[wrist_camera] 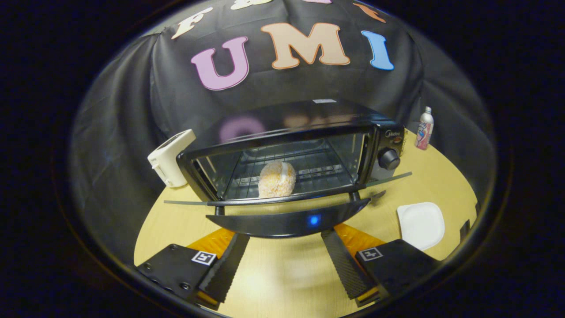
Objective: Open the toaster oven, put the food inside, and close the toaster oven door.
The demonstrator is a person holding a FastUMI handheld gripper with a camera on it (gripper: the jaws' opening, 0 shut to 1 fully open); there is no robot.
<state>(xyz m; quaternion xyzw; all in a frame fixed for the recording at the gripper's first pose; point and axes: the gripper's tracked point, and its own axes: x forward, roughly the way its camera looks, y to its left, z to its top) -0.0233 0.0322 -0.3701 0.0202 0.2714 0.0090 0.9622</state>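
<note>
The food (pixel 276 179) sat on the rack inside the toaster oven (pixel 304 150), whose door (pixel 289 221) hung open. The gripper (pixel 284 247) had its fingers spread wide, empty, just before that door.

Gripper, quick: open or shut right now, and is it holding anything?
Gripper: open, fingers spread wide and holding nothing, just short of the toaster oven door, which hangs open with the food on the rack inside.

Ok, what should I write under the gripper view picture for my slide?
Open gripper faces the toaster oven, its door down and the food on the rack.
</note>
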